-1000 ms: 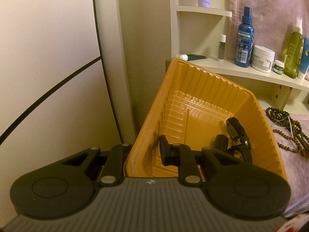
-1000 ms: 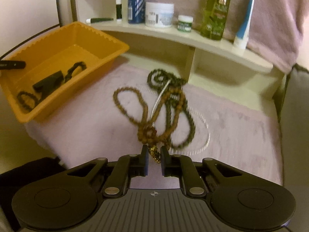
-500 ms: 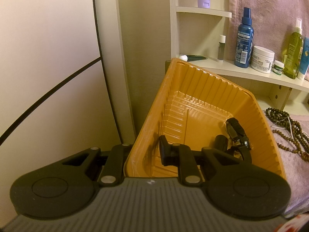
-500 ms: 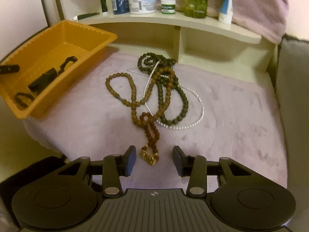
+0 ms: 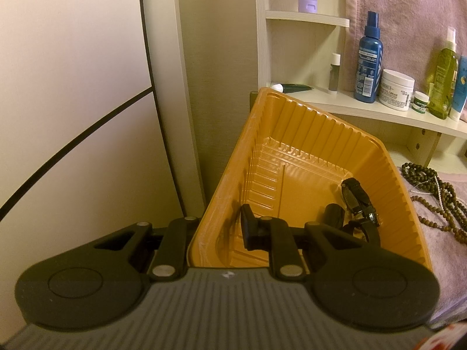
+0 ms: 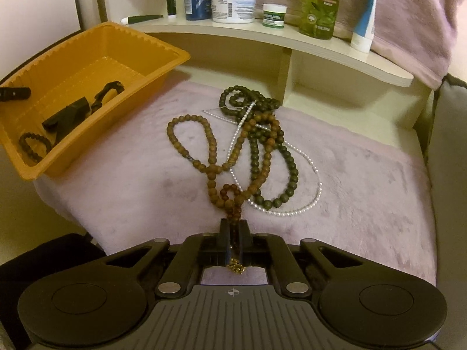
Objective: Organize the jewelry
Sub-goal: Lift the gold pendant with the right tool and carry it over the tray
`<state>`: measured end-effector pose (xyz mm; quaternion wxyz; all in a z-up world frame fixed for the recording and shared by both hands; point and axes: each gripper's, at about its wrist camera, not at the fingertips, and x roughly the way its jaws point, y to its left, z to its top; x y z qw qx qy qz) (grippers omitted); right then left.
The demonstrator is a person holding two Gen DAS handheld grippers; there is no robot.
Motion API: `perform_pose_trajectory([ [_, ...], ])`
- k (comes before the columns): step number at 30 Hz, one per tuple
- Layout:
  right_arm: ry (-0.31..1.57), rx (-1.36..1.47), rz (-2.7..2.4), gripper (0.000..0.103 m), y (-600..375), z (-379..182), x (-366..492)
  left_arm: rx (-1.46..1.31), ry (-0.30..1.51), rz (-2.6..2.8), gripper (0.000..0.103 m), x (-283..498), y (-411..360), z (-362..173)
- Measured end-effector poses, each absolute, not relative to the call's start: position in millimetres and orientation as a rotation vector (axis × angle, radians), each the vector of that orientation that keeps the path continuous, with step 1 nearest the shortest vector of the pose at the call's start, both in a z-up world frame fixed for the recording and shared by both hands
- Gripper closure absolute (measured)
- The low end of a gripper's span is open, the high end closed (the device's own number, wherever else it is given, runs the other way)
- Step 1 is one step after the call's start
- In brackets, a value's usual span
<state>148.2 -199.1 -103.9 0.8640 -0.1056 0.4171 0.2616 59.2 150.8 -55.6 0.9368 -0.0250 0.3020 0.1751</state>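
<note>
An orange tray (image 5: 297, 122) (image 6: 96, 40) sits at the left edge of a pink cloth. A black watch (image 5: 359, 201) and a dark bead bracelet (image 6: 33, 145) lie in it. My left gripper (image 5: 217, 233) is shut on the tray's near wall, one finger inside and one outside. A brown bead necklace (image 6: 210, 151) lies tangled with a dark green bead necklace (image 6: 262, 151) and a white pearl strand (image 6: 303, 201) on the cloth. My right gripper (image 6: 233, 233) is shut on the brown necklace's tassel end.
A curved shelf (image 6: 321, 43) behind the cloth carries a blue spray bottle (image 5: 367, 61), a white cream jar (image 6: 233, 3), a green bottle (image 6: 321, 3) and small pots. A pink towel (image 6: 414, 29) hangs at the right. A pale wall panel (image 5: 73, 87) stands left of the tray.
My right gripper opened, moved forward around the brown necklace's tassel end, and has closed on it again. The left gripper and the tray have stayed still.
</note>
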Motion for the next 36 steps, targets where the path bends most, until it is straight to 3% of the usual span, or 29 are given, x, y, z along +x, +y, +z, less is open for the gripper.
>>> perform_pose_trajectory([
  [18, 0.775, 0.003, 0.496, 0.098, -239, -39, 159, -0.051, 0.616, 0.359, 0.086, 59, 150, -56],
  [36, 0.693, 0.069, 0.835, 0.098, -142, 12, 175, -0.053, 0.617, 0.359, 0.086, 58, 148, -55],
])
